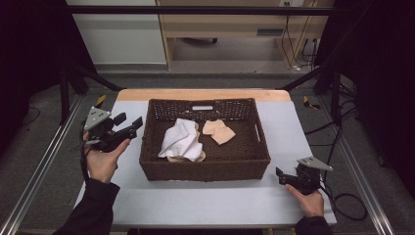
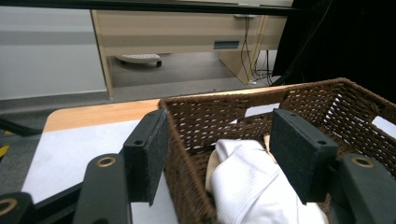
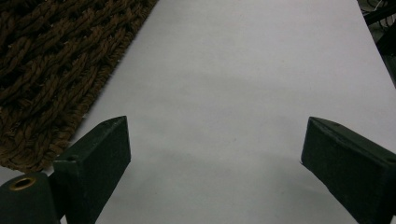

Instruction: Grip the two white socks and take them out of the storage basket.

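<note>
L tool (image 2: 219,154) wide open, astride basket wall (image 2: 187,186)

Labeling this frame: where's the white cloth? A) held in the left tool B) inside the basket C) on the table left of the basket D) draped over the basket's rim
B: the white cloth lies on the floor of the wicker basket, beside a beige cloth.

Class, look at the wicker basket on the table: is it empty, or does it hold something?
Not empty. The wicker basket holds a crumpled white cloth and a smaller beige cloth, lying on its floor.
</note>
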The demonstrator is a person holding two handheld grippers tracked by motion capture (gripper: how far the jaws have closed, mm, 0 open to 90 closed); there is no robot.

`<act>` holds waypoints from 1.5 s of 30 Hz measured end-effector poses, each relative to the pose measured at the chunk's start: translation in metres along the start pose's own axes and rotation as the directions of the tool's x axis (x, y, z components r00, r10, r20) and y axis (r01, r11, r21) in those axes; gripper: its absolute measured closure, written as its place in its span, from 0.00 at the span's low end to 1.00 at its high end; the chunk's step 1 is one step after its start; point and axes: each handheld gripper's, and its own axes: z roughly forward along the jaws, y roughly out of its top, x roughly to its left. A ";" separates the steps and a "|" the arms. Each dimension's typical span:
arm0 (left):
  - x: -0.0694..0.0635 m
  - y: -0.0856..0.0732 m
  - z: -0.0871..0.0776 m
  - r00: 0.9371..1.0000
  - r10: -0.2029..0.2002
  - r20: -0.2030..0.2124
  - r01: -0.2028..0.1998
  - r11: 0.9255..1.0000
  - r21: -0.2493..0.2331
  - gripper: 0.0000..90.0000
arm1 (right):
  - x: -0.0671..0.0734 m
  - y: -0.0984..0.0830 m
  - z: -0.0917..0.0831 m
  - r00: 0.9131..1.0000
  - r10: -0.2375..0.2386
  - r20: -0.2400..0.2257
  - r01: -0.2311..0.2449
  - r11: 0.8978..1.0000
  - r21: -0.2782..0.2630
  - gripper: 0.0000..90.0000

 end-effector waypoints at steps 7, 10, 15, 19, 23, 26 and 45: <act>-0.014 0.008 0.017 1.000 0.024 0.009 -0.024 1.000 0.011 0.42 | 0.000 0.000 0.000 1.000 -0.002 0.001 0.002 1.000 -0.001 0.09; -0.019 0.011 0.025 1.000 0.028 0.012 -0.028 1.000 0.012 0.42 | 0.000 0.000 0.000 1.000 -0.001 0.000 0.001 1.000 -0.005 0.09; -0.030 0.014 0.040 0.999 0.040 0.024 -0.041 0.999 0.011 0.43 | 0.000 0.000 -0.001 1.000 -0.002 0.000 0.002 1.000 -0.005 0.09; -0.039 0.013 0.055 0.998 0.055 0.029 -0.056 0.998 0.031 0.43 | 0.000 0.000 0.000 1.000 -0.001 -0.001 0.001 1.000 -0.004 0.09; -0.045 0.011 0.067 0.997 0.070 0.031 -0.072 0.996 0.057 0.43 | 0.000 0.000 0.000 1.000 -0.004 -0.003 0.004 1.000 -0.004 0.09; -0.049 0.008 0.075 0.996 0.083 0.033 -0.085 0.994 0.067 0.42 | 0.000 0.000 -0.001 1.000 -0.003 -0.004 0.003 1.000 -0.005 0.09; -0.068 -0.025 0.121 0.989 0.134 0.066 -0.143 0.975 0.169 0.36 | 0.000 0.000 0.000 1.000 -0.006 -0.010 0.006 1.000 0.000 0.09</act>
